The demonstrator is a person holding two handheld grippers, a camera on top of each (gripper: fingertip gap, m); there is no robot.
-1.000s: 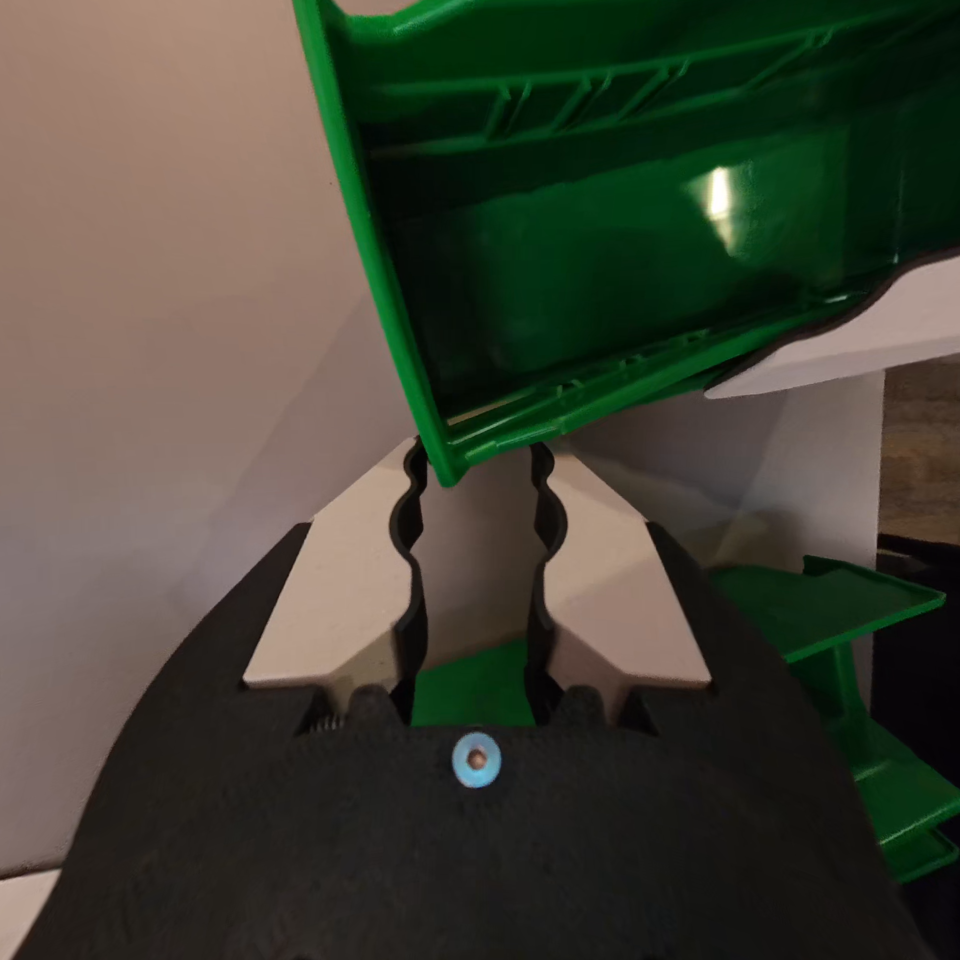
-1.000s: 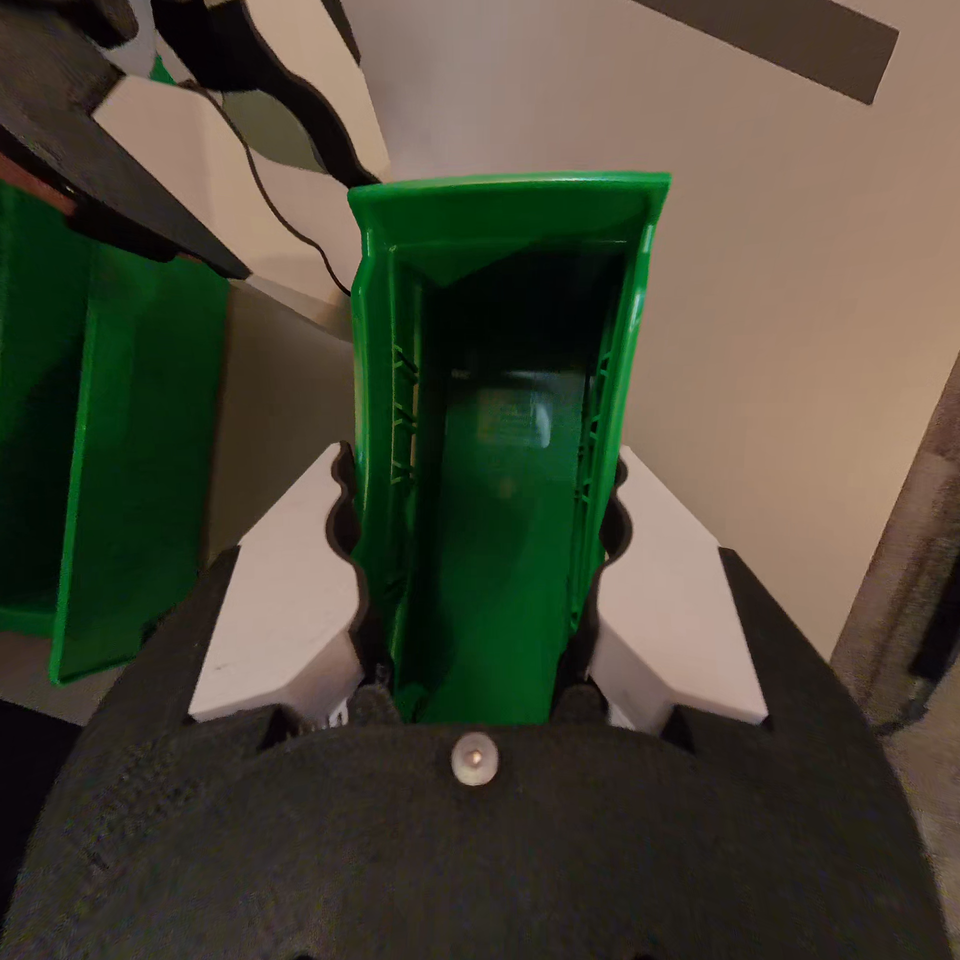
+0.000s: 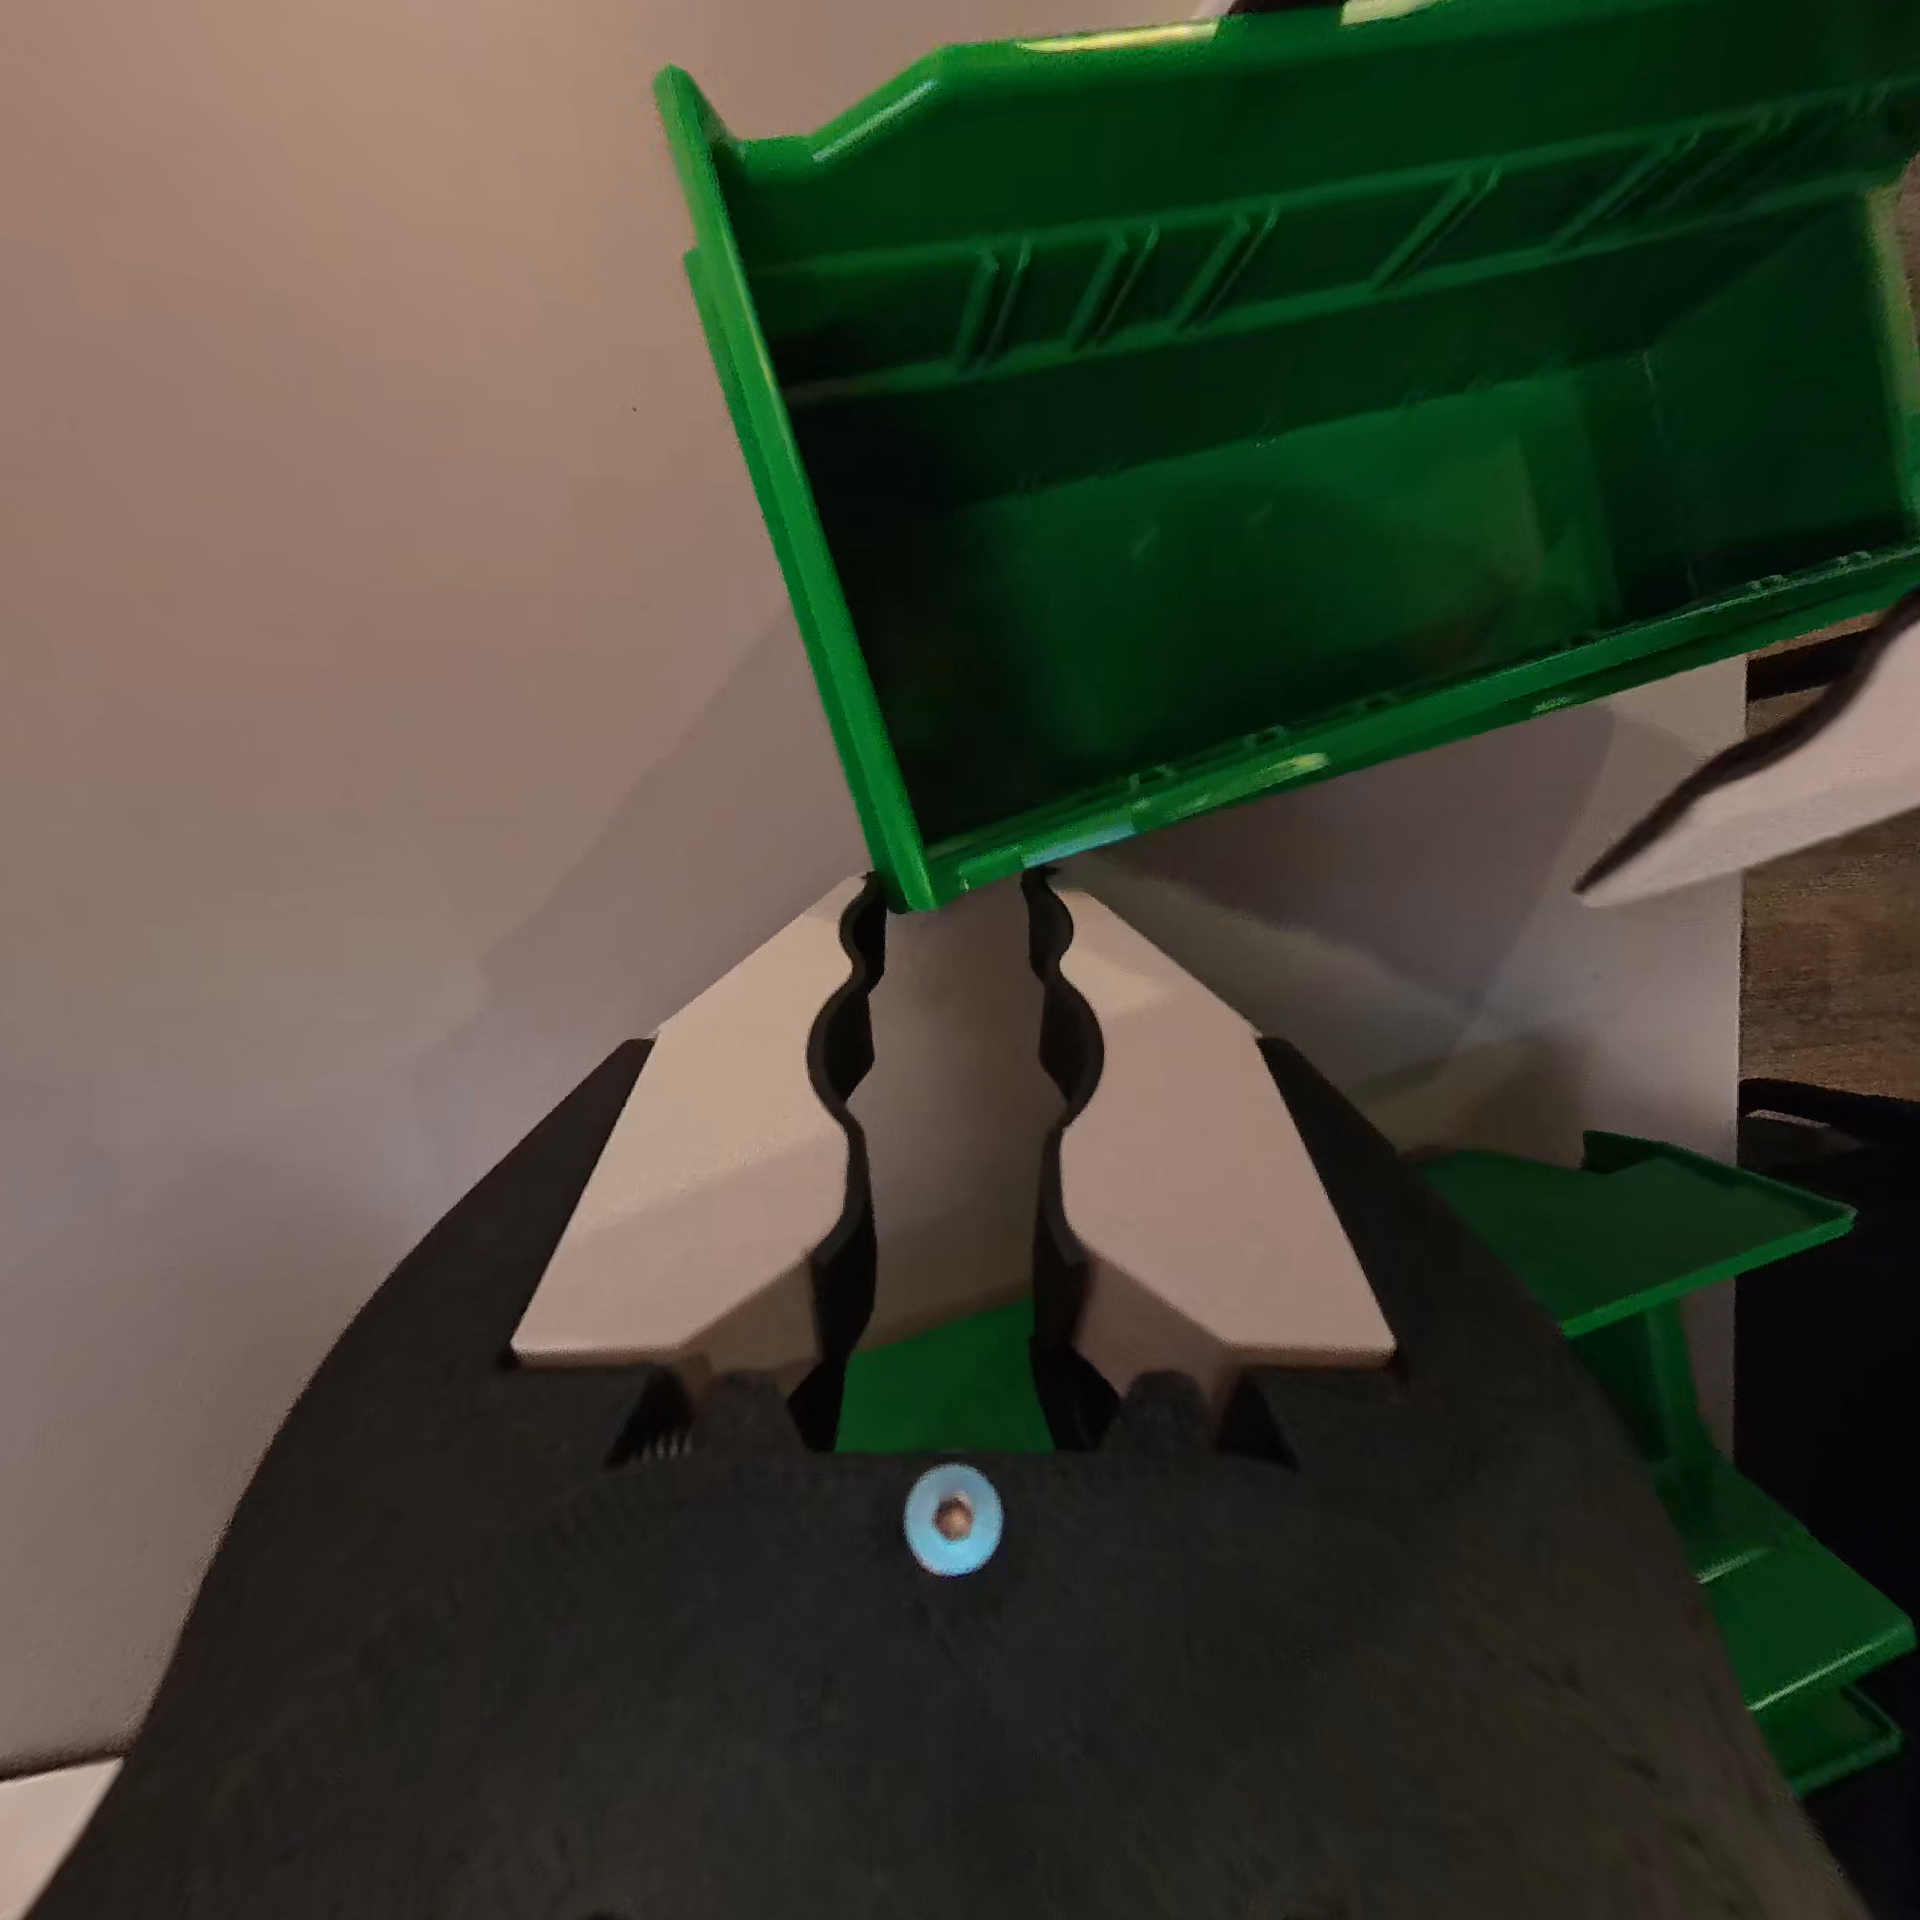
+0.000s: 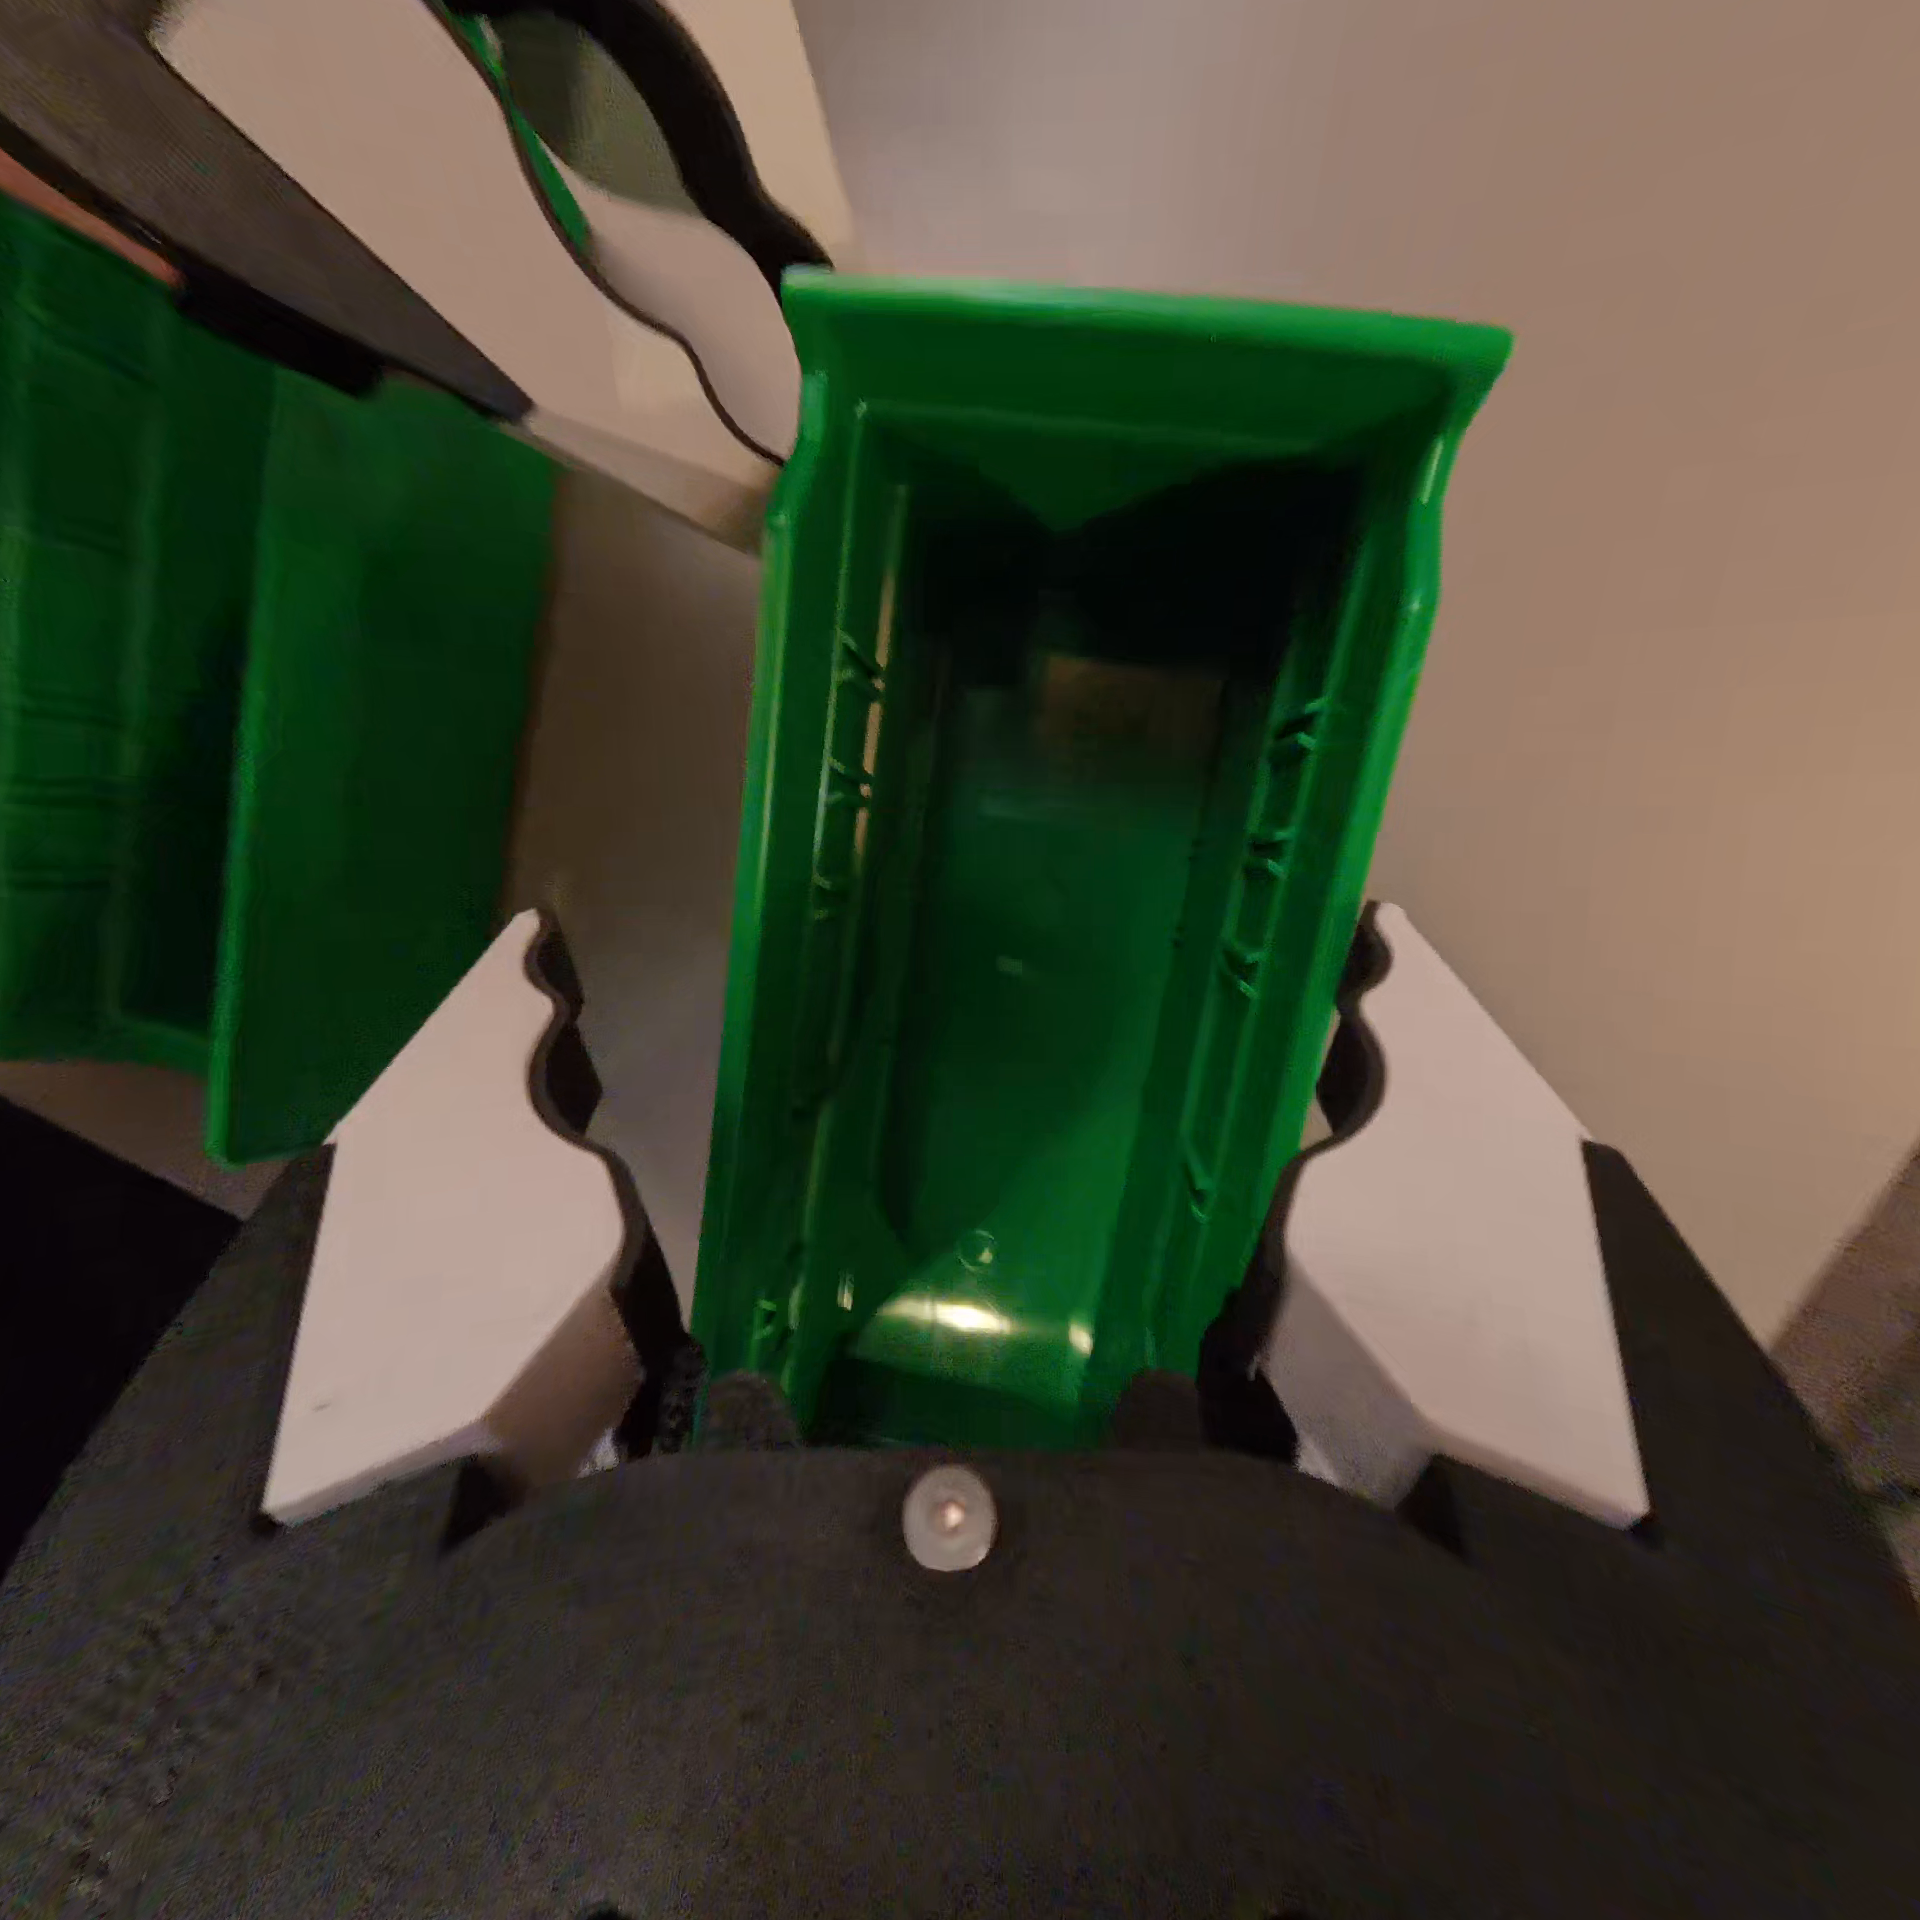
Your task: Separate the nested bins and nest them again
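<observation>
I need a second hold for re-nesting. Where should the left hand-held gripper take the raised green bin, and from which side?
Probably the thin end wall near its lowest corner, coming from below. The raised green bin hangs tilted, opening toward the camera, and that corner sits just above the left hand-held gripper, whose open jaws look wider apart than the wall.

Dim, warm indoor light in both views. Soft shadows fall on the beige wall (image 3: 312,623) left of the left gripper (image 3: 956,894). Glare spot on the floor of the glossy green plastic bin (image 4: 1070,831) at the base of the right gripper (image 4: 956,945) fingers. Motion blur smears the second green plastic bin (image 4: 260,727), left of that gripper. Wide-angle bending at frame edges; black gripper bodies grainy.
</observation>
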